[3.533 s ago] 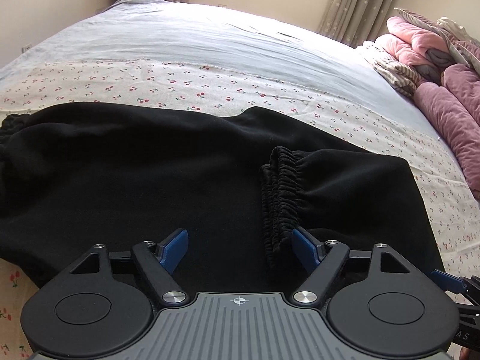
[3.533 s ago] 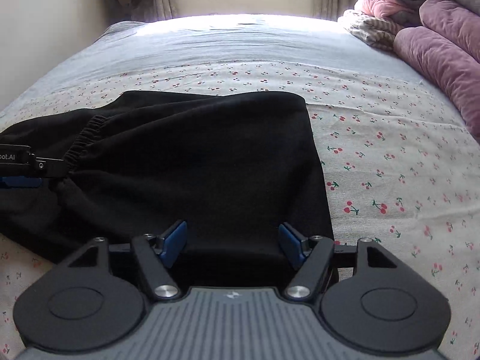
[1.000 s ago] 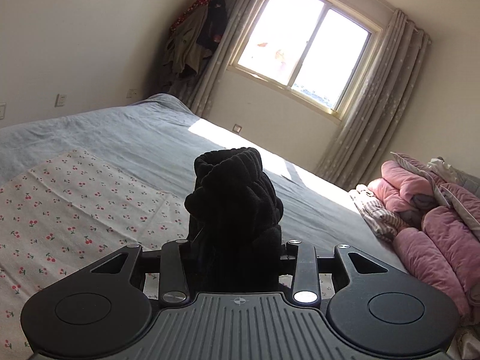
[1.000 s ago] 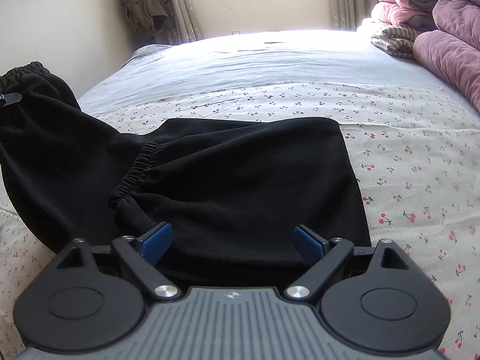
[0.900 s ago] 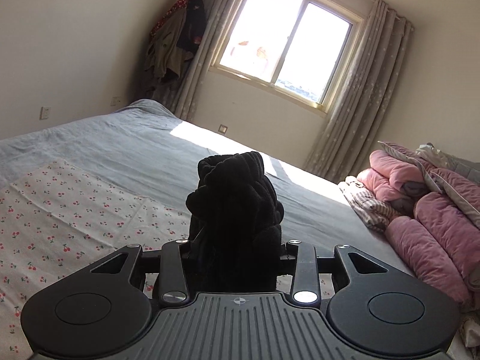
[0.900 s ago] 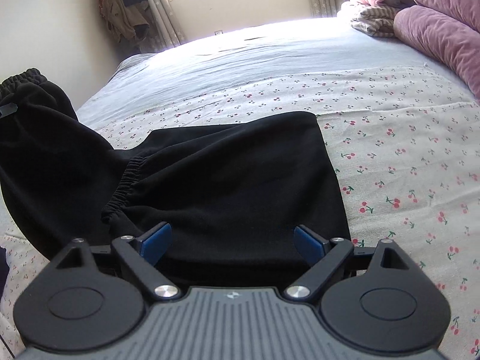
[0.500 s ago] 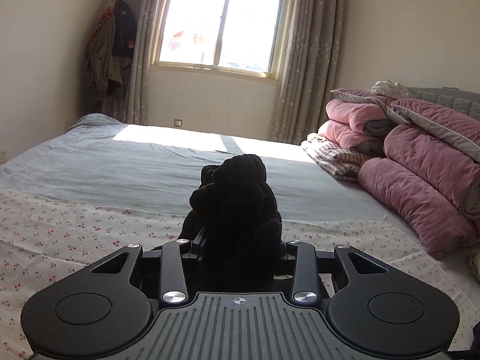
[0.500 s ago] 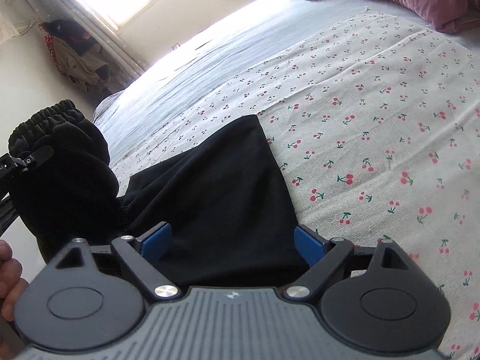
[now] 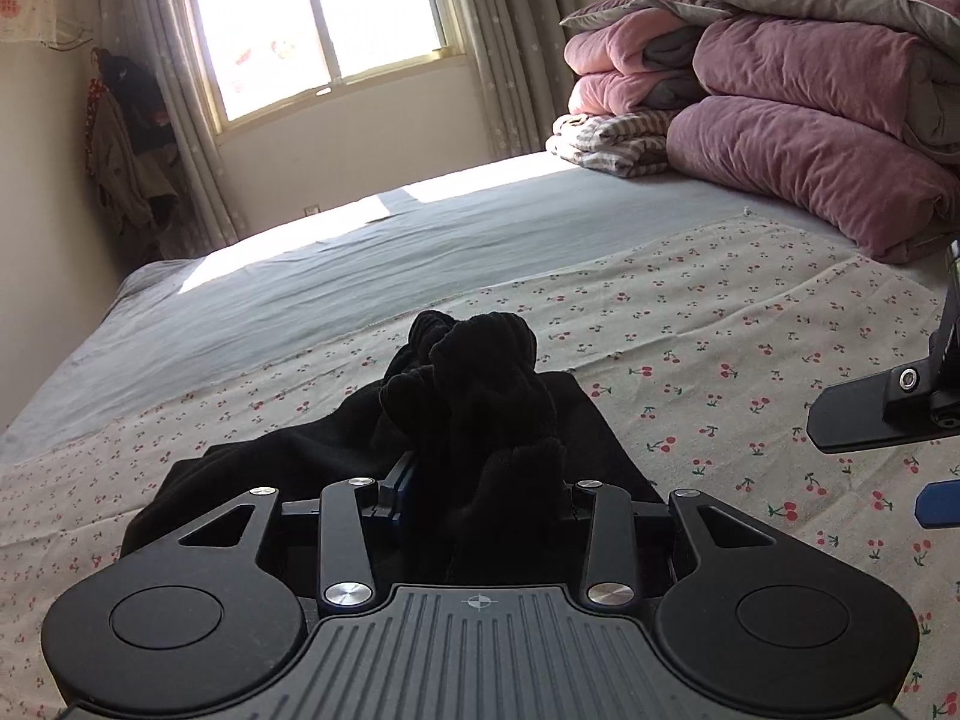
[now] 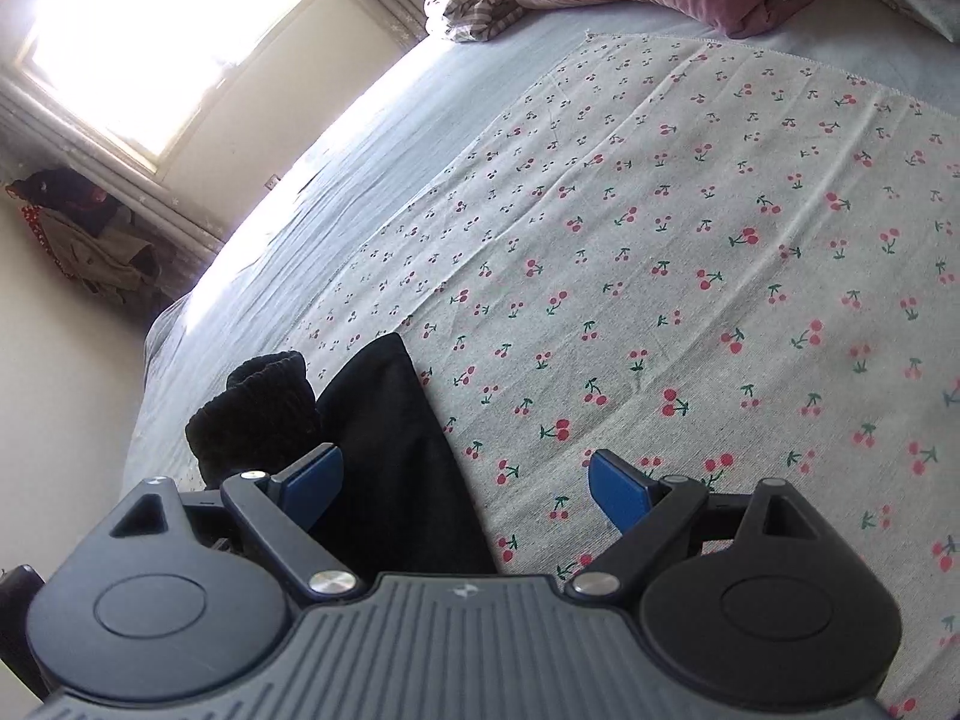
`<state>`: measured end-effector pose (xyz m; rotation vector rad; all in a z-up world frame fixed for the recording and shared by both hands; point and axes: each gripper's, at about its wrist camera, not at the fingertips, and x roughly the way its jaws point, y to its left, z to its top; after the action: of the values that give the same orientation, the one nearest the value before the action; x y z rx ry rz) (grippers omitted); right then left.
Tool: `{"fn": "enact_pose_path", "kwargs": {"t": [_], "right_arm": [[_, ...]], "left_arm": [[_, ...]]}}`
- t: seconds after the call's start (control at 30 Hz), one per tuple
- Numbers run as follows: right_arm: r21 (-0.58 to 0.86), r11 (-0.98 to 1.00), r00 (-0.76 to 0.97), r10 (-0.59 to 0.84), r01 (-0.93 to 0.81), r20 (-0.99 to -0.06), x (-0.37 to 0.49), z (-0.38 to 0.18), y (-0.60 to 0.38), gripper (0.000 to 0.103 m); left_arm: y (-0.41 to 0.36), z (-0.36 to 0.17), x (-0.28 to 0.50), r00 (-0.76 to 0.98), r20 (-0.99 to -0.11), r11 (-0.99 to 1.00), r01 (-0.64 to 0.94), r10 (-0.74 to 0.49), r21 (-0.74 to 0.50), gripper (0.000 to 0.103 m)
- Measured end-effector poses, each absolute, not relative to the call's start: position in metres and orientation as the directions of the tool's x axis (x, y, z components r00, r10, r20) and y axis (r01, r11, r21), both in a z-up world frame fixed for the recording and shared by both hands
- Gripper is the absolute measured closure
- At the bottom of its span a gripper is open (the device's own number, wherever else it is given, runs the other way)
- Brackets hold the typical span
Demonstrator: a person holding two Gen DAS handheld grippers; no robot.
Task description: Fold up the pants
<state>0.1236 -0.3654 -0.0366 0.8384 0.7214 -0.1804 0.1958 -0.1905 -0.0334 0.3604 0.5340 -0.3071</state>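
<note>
Pants (image 9: pixel 474 396): we count one black pair, lying on the cherry-print sheet (image 9: pixel 720 312) left of centre. We count two grippers. The left gripper (image 9: pixel 480 495) angles downward, clamped on a bunched pant end. The right gripper (image 10: pixel 465 477) tilts downward, jaws wide, gripping nothing, over the pants' edge.

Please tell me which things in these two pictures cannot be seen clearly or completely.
- Black pants: left wrist view, the lower part is hidden behind the left tongs, which are shut on the bunched cuff.
- Right tongs: left wrist view, cut off by the right edge.
- Outside the window: right wrist view, lost in glare.
- Hanging clothes: left wrist view, too dim to identify.
</note>
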Motion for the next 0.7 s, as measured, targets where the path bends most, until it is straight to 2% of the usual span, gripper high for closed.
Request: {"fn": "enact_pose_path", "kwargs": {"t": [0.07,0.13,0.2,0.23,0.27,0.37,0.5,0.63,0.7], "right_arm": [[0.603,0.677,0.747,0.117,0.422,-0.655,0.124,-0.037,-0.364,0.025],[0.591,0.688,0.742,0.114,0.420,-0.660,0.125,-0.038,-0.362,0.025],[0.580,0.700,0.743,0.105,0.416,-0.661,0.124,-0.036,-0.362,0.024],[0.574,0.706,0.745,0.099,0.415,-0.660,0.124,-0.035,-0.362,0.024],[0.567,0.712,0.747,0.091,0.414,-0.659,0.124,-0.034,-0.362,0.023],[0.549,0.730,0.748,0.080,0.406,-0.659,0.125,-0.034,-0.361,0.023],[0.499,0.778,0.745,0.059,0.383,-0.664,0.128,-0.031,-0.354,0.023],[0.465,0.831,0.776,0.067,0.304,-0.628,0.136,-0.026,-0.340,0.023],[0.451,0.868,0.801,0.114,0.207,-0.587,0.144,-0.023,-0.323,0.024]], "left_arm": [[-0.194,-0.038,0.194,0.801,-0.561,0.873,0.410,-0.206,0.265,0.062],[-0.191,-0.038,0.192,0.757,-0.594,0.855,0.473,-0.271,0.214,0.042],[-0.185,-0.033,0.189,0.656,-0.631,0.812,0.579,-0.413,0.070,0.038],[-0.183,-0.030,0.188,0.615,-0.639,0.792,0.610,-0.462,0.014,0.029],[-0.182,-0.027,0.185,0.588,-0.640,0.777,0.630,-0.493,-0.020,0.026],[-0.163,-0.015,0.183,0.542,-0.643,0.760,0.643,-0.541,-0.097,0.026],[-0.092,0.002,0.193,0.547,-0.592,0.779,0.577,-0.592,-0.247,0.026],[-0.019,0.001,0.216,0.623,-0.594,0.858,0.426,-0.508,-0.287,0.029],[0.011,-0.009,0.229,0.626,-0.608,0.873,0.356,-0.488,-0.334,0.030]]}}
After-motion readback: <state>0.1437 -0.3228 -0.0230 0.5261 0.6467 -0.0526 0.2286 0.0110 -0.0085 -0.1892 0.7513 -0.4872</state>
